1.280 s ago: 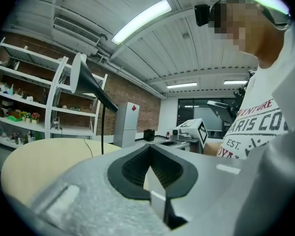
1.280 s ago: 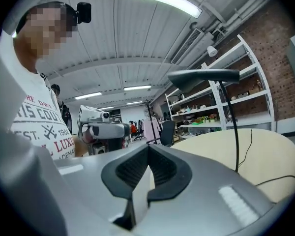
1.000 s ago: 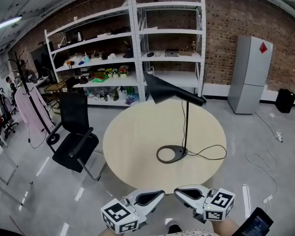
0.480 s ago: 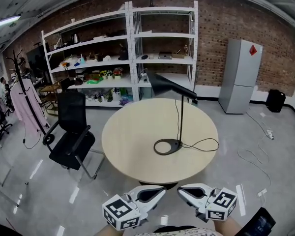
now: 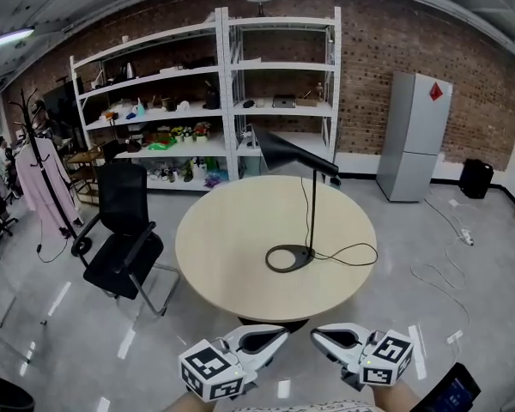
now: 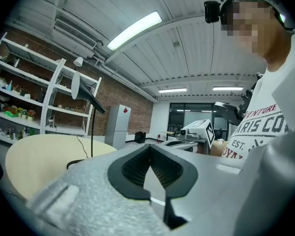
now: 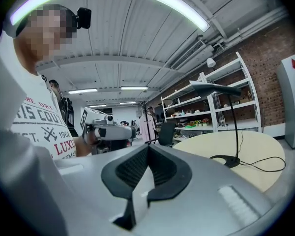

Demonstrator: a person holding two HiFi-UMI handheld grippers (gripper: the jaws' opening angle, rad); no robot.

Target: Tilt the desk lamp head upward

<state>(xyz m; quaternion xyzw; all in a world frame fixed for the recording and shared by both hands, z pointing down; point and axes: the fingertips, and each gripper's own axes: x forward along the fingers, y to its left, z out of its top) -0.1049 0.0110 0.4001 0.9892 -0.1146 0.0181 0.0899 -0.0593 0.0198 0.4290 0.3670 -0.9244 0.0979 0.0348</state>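
Brick-walled workshop (image 5: pixel 395 41), grey polished floor, strip lights overhead; white shelving (image 5: pixel 232 84) along the back wall, crowded with small items too small to name; tall grey cabinet (image 5: pixel 415 136) right of it, with a red diamond label, its mark unreadable.

Round pale table (image 5: pixel 232 247) mid-room; desk lamp (image 5: pixel 312 204) standing right of centre on it; black ring base (image 5: pixel 289 258), thin upright stem, black cone lamp head (image 5: pixel 279 150) at the top, wide end toward the left of the head view; cord (image 5: pixel 352 251) looped on the tabletop beside the base.

Left gripper (image 5: pixel 279 333) and right gripper (image 5: pixel 318 333) low at the near edge of the head view, short of the table, well apart from the lamp; both pairs of jaws closed pad to pad, nothing between them; black-and-white square markers on each cube.

Head view only: black office chair (image 5: pixel 129 230) left of the table; coat rack (image 5: pixel 34 161) with a pink garment.

Gripper views only: person's white shirt (image 6: pixel 265 127), partial print "VENTURE", "EST." from the left, "LUX" from the right; head-mounted camera; each gripper visible from the other's camera.
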